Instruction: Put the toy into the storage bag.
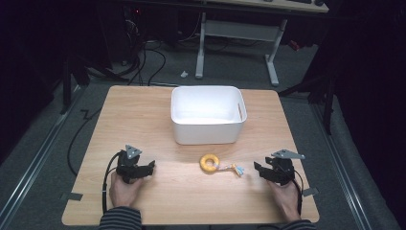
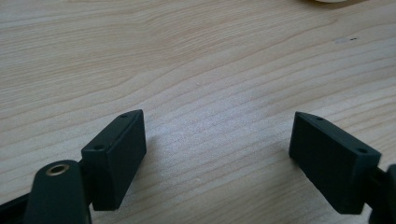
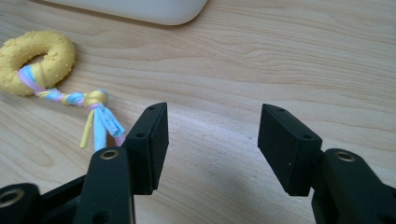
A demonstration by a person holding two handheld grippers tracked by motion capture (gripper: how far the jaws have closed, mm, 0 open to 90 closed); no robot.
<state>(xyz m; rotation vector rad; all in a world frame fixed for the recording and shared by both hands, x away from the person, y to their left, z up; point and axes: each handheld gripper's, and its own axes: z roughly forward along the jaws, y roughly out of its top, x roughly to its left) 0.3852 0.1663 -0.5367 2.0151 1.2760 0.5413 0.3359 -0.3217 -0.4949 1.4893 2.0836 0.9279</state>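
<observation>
A yellow rubber ring toy (image 1: 209, 163) with a braided pastel rope tail (image 1: 233, 168) lies on the wooden table (image 1: 153, 120), just in front of a white plastic bin (image 1: 208, 114). In the right gripper view the ring (image 3: 35, 58) and its tail (image 3: 95, 119) lie left of my right gripper (image 3: 212, 135), which is open with bare wood between its jaws. In the high view that right gripper (image 1: 262, 170) rests near the tail's end. My left gripper (image 1: 149, 167) sits at the front left, open (image 2: 217, 140) over bare wood.
The white bin (image 3: 135, 9) stands at the table's middle back, its inside looking bare. A person's hands hold both grippers at the near edge. Beyond the table are a white desk frame (image 1: 237, 43) and cables (image 1: 143, 57) on the grey floor.
</observation>
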